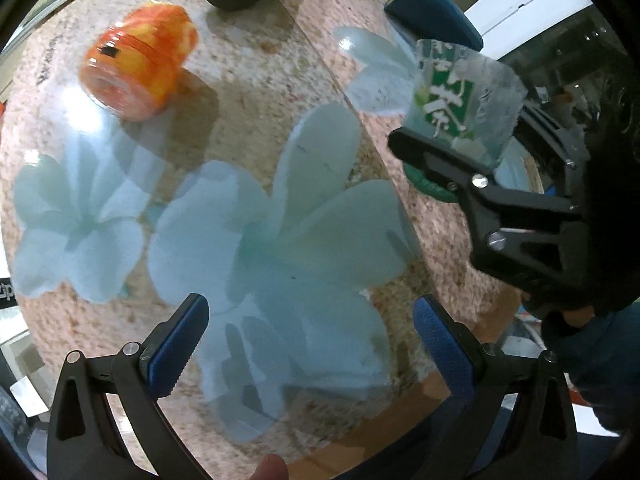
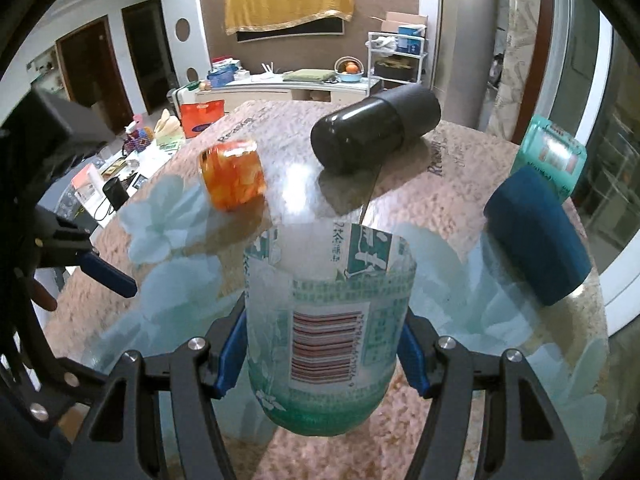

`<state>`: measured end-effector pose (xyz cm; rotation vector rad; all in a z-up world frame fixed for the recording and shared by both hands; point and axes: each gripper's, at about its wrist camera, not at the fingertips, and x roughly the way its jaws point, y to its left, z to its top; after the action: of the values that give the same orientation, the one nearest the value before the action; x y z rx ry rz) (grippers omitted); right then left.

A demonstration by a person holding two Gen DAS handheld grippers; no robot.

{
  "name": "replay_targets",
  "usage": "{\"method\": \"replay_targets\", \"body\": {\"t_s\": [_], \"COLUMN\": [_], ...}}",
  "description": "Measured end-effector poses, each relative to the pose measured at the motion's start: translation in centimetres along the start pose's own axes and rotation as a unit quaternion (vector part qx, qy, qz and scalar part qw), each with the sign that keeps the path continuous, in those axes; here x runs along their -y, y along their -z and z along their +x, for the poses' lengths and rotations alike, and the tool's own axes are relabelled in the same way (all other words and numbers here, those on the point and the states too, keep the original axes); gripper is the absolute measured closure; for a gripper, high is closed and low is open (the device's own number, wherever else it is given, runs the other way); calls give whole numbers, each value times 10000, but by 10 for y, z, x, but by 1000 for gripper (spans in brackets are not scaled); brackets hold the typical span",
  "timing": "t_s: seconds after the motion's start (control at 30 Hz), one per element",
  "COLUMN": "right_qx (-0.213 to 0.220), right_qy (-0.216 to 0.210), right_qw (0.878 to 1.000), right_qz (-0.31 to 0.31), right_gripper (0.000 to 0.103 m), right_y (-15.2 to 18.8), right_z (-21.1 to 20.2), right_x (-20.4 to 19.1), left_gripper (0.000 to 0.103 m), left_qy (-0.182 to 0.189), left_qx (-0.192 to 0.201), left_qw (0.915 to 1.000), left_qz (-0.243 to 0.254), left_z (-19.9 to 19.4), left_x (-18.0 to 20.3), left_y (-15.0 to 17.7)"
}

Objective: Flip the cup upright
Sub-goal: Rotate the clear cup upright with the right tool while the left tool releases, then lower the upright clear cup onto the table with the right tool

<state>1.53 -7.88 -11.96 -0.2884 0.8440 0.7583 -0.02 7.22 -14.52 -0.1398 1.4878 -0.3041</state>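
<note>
A clear plastic cup with a green label and barcode (image 2: 328, 328) sits between the blue pads of my right gripper (image 2: 324, 356), which is shut on it; the cup's open rim points away from the camera and its green base is toward me. In the left wrist view the same cup (image 1: 460, 96) is held tilted above the table's right side by the right gripper (image 1: 460, 160). My left gripper (image 1: 308, 344) is open and empty over the blue flower pattern on the glass table top (image 1: 256, 92).
An orange cup (image 1: 140, 64) lies on its side at the far left, also in the right wrist view (image 2: 234, 174). A black cylinder (image 2: 376, 132) lies at the back. A dark blue cup (image 2: 536, 236) and a teal cup (image 2: 554, 156) lie at the right edge.
</note>
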Motion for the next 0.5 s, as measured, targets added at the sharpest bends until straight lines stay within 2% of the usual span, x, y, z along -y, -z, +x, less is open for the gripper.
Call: {"method": "replay_targets", "body": {"t_s": [0.5], "right_qx": [-90], "right_qy": [-99], "right_qw": [9999], "right_qz": [91], "right_gripper": [39], "right_y": [28], "right_z": [9], "right_x": [-6], "left_gripper": [0], "left_qy": [-124], "left_qx": [-159], "left_qw": [9998], "left_qz": [-73], "left_z": [34], "left_x": [7], "left_y": [5]}}
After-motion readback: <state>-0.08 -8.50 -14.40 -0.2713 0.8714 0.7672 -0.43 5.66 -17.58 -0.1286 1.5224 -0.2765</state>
